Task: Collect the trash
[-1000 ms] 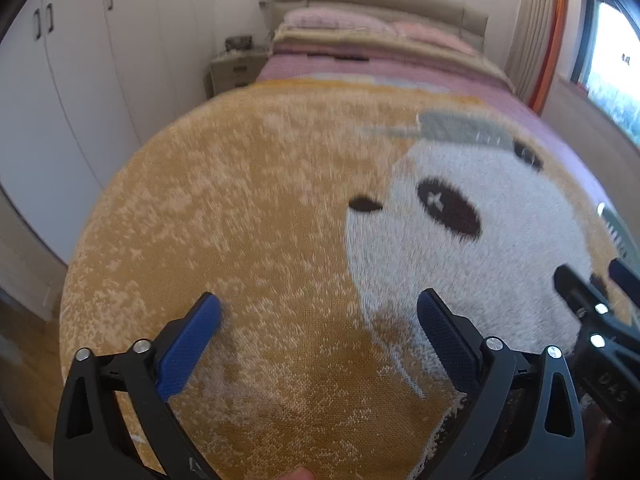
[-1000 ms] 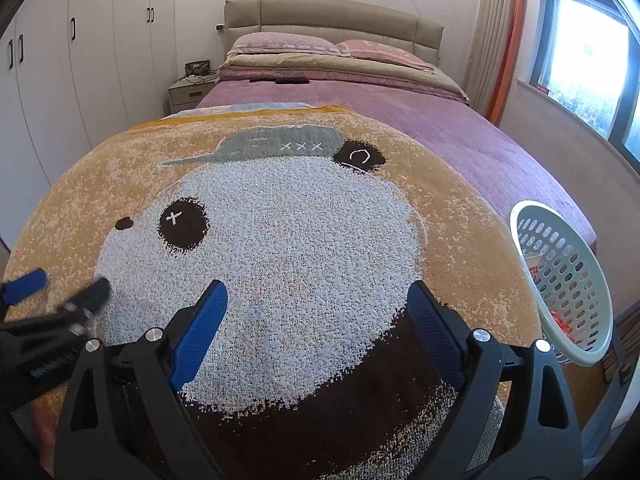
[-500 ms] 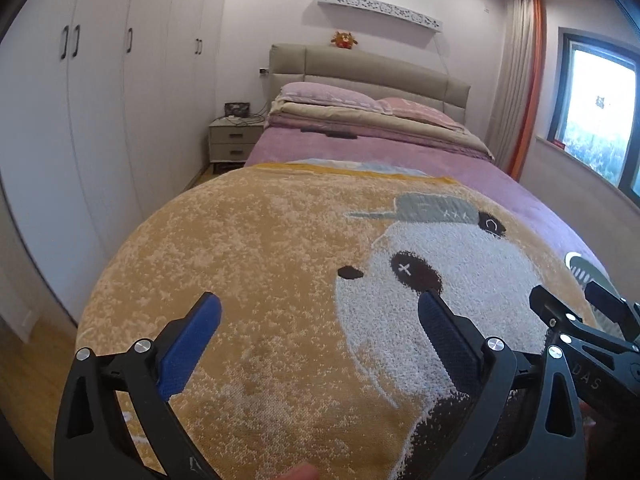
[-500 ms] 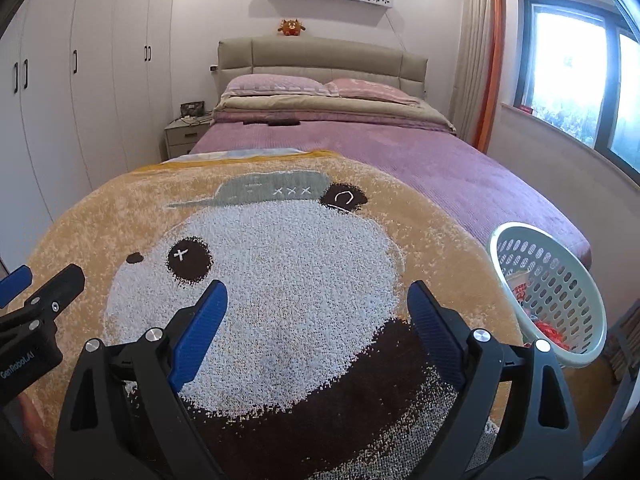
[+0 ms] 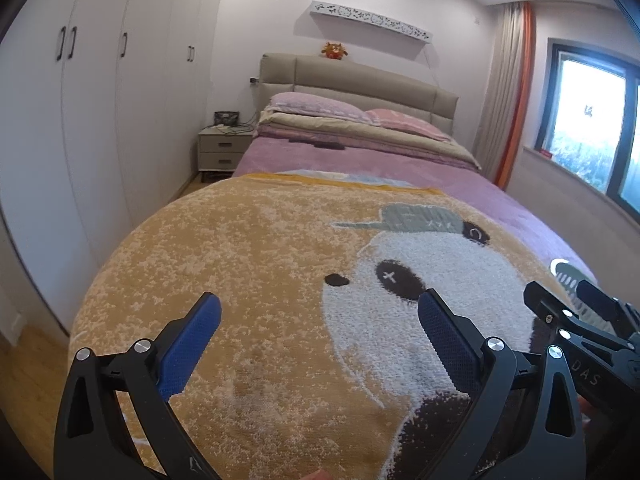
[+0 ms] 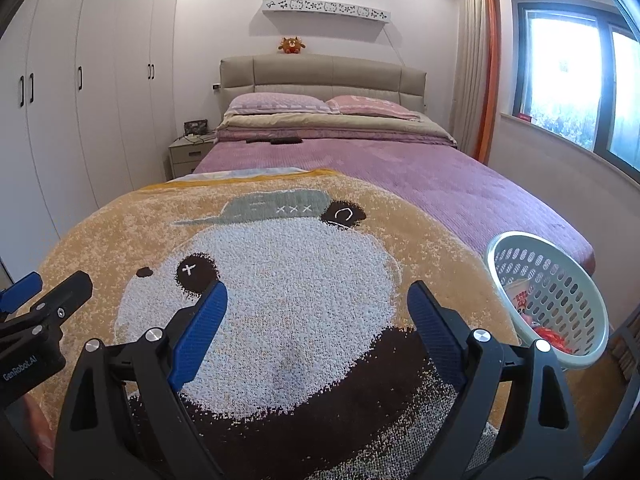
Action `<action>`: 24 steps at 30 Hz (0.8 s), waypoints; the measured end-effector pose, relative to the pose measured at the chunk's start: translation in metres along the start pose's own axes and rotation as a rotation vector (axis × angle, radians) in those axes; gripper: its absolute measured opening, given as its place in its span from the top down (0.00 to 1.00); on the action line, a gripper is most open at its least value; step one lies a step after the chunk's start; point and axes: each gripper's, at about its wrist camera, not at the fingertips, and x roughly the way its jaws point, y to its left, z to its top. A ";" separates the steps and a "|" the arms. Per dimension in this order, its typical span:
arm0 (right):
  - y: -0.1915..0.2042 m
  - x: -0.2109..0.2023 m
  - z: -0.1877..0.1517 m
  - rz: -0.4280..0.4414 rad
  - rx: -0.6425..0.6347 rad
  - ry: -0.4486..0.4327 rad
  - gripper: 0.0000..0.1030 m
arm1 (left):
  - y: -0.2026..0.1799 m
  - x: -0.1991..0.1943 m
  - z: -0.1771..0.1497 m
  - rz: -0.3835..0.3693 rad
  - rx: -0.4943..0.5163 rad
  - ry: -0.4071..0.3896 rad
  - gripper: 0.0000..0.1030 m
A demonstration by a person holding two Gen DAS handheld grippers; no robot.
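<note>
Left gripper (image 5: 320, 320): we see its blue pads spread wide at the bottom of the left wrist view, with nothing between them, held above the blanket.
Right gripper (image 6: 316, 308): spread just as wide at the bottom of the right wrist view, also with nothing between its pads (its black tips also poke in at the right edge of the left view).
Blanket (image 6: 288, 264): orange, with a white bear face and a grey cap, filling the middle of both views and lying over the foot of the bed (image 6: 420, 176).
Basket (image 6: 548, 300): white and perforated, at the right edge of the right wrist view, just beside the blanket's edge and tilted toward us.
Trash (image 6: 536, 312): we make out red and white wrappers inside the basket, low in its bowl (what kind we cannot tell).
Pillows (image 6: 280, 102): pink, in the upper middle of the frame against the headboard (image 6: 320, 74).
Toy (image 6: 291, 45): a small orange plush sitting on top of the headboard.
Nightstand (image 5: 222, 148): left of the bed, beside the white wardrobes (image 5: 80, 120).
Window (image 6: 576, 80): bright, at the upper right.
</note>
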 end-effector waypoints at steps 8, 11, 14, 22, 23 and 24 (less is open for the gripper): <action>0.007 -0.005 -0.002 -0.012 -0.030 -0.028 0.15 | 0.002 0.000 0.000 -0.004 -0.012 -0.001 0.07; 0.011 -0.008 -0.003 -0.019 -0.053 -0.042 0.15 | -0.001 -0.003 0.000 0.007 0.002 -0.016 0.07; 0.015 -0.008 -0.003 -0.025 -0.067 -0.046 0.15 | -0.004 -0.004 -0.001 0.015 0.019 -0.026 0.07; 0.015 -0.006 -0.003 -0.022 -0.060 -0.042 0.15 | -0.001 -0.001 0.000 0.000 0.008 -0.012 0.07; 0.014 -0.006 -0.003 -0.022 -0.061 -0.042 0.15 | -0.001 0.000 0.000 -0.001 0.006 -0.009 0.07; 0.015 -0.006 -0.003 -0.022 -0.064 -0.042 0.15 | 0.000 0.000 0.000 -0.001 0.004 -0.008 0.07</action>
